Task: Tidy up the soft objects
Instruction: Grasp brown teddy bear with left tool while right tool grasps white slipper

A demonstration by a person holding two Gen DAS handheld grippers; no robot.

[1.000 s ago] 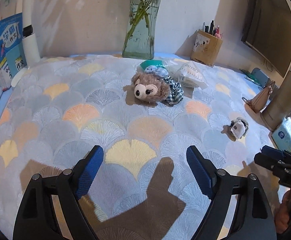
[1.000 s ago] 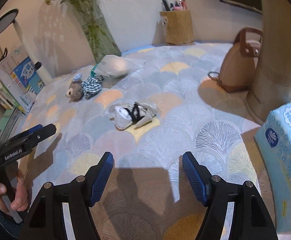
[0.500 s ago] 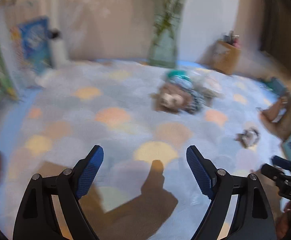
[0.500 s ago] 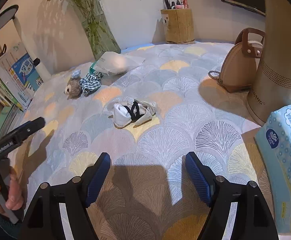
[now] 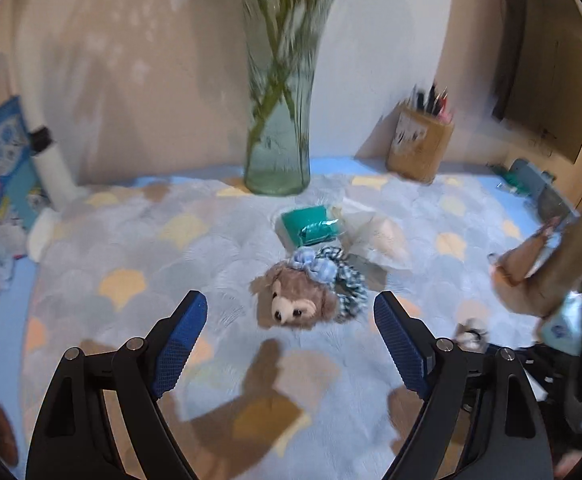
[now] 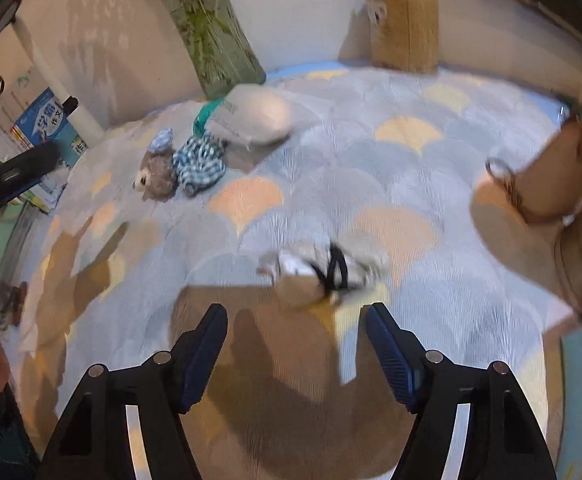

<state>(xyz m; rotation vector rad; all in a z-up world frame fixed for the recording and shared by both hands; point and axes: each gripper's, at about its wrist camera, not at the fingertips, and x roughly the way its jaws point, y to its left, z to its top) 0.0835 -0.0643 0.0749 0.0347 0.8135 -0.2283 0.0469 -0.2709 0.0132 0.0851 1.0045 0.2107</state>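
Both my claws are on approach, nothing held yet. Left gripper (image 5: 289,336) has its jaws wide apart and empty, lined up on the plush bear (image 5: 297,300), which lies on the scallop-print cloth (image 5: 131,248) just past the fingertips. Right gripper (image 6: 295,344) is closing a little at this moment with nothing between the pads; it points at the small white bundle (image 6: 323,272) just ahead of it.

How I'd do this step well:
- Left: come down straddling the bear's head, pads on either side, not on the checked scrunchie (image 5: 347,284) touching its right flank. Otherwise I drag both.
- Right: the jaws need to stay wider than the bundle until the pads are beside it, then squeeze low so the loose fabric doesn't slip out.
- Both views are blurred, so better to settle before closing.
- Keep clear of the glass vase (image 5: 279,120) behind the pile.

The things themselves: bear is brown, fuzzy, pale muzzle, face toward me, blue gingham bit at its head. Behind it a teal packet (image 5: 311,226) and a pale soft pouch (image 5: 375,236), all clustered near the vase. The bundle is crumpled white-grey cloth with a black band across it, lying well apart from that cluster, nearer the tan bag (image 6: 551,184).
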